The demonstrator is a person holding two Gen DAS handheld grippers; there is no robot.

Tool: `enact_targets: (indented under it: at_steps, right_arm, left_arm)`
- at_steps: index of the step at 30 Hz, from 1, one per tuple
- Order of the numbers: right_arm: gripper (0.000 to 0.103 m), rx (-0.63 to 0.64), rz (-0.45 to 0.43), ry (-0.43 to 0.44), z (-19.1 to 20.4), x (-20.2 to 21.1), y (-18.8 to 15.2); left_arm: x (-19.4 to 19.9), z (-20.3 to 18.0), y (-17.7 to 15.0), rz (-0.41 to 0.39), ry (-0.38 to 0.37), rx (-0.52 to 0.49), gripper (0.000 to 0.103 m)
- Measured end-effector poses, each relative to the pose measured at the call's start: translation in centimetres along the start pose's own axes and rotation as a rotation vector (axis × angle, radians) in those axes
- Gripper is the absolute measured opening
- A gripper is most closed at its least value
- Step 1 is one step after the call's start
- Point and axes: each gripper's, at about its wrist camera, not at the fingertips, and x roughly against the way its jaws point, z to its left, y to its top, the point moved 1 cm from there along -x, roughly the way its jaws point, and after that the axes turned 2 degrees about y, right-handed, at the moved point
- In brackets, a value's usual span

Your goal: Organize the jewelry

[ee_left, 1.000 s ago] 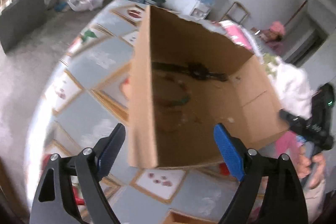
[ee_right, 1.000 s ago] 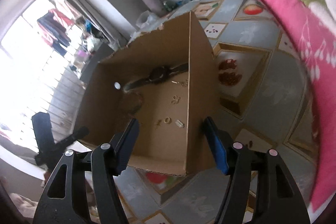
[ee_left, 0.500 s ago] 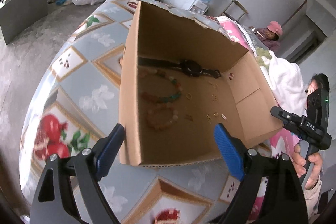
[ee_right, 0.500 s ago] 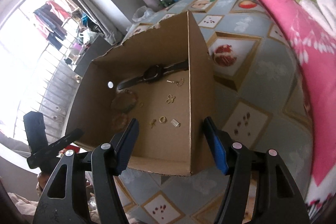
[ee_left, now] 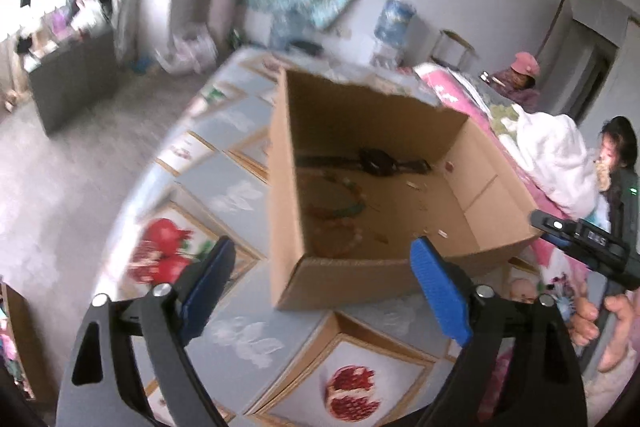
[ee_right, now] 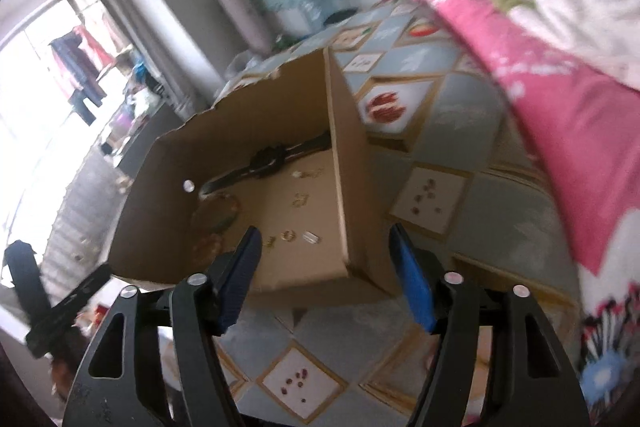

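Jewelry lies scattered on the floor of the open brown cardboard box (ee_left: 400,155) standing on the bed's quilt with pomegranate patches (ee_left: 240,195): a black wristwatch (ee_right: 272,159) stretched along the far wall, its strap running crosswise to both tools; two beaded bracelets (ee_left: 336,203) toward the left side; small gold rings and earrings (ee_right: 288,235) strewn toward the right. Both tools hover short of the box's near wall, each spread wide with nothing between the blue pads. The left tool (ee_left: 320,291) faces the bracelets, so it looks nearer those; the right tool (ee_right: 324,275) sits just before the gold bits. Whichever reaches in must, I'd judge, clear the near wall first.
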Motion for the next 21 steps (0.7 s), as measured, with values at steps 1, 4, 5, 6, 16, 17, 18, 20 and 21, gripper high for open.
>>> enact_targets:
  at_steps: [1,4,5,6,16,17,18,20,21]
  right_arm:
    - [0.069,0.004,-0.014,-0.02,0.0,0.5,-0.4]
    - [0.073,0.041,-0.084,-0.103,0.9,2.8,-1.9]
    - [0.075,0.059,-0.114,-0.126,1.2,3.6,-2.3]
    - [0.078,0.07,-0.134,-0.141,1.5,4.2,-2.6]
    - [0.095,0.314,-0.312,-0.265,7.2,9.1,-4.3]
    - [0.095,0.323,-0.301,-0.27,7.5,9.1,-4.6]
    - [0.095,0.325,-0.296,-0.273,7.7,9.0,-4.9]
    - [0.095,0.329,-0.272,-0.264,7.9,8.8,-5.3]
    - [0.095,0.328,-0.249,-0.26,8.0,8.5,-5.6]
  left_arm:
    - [0.8,0.0,-0.4,-0.027,0.028,-0.008,0.095]
    - [2.5,-0.7,-0.9,-0.061,0.053,-0.033,0.096]
    - [3.0,-1.1,-1.0,-0.072,0.063,-0.043,0.097]
    - [3.5,-1.5,-1.1,-0.085,0.073,-0.053,0.097]
    - [7.6,-4.7,-0.9,-0.202,0.192,-0.091,0.097]
    - [7.8,-4.9,-0.9,-0.204,0.209,-0.097,0.097]
    - [7.8,-5.2,-0.9,-0.197,0.219,-0.102,0.097]
    - [7.3,-5.7,-1.0,-0.171,0.238,-0.105,0.097]
    - [7.0,-5.8,-1.2,-0.158,0.245,-0.101,0.097]
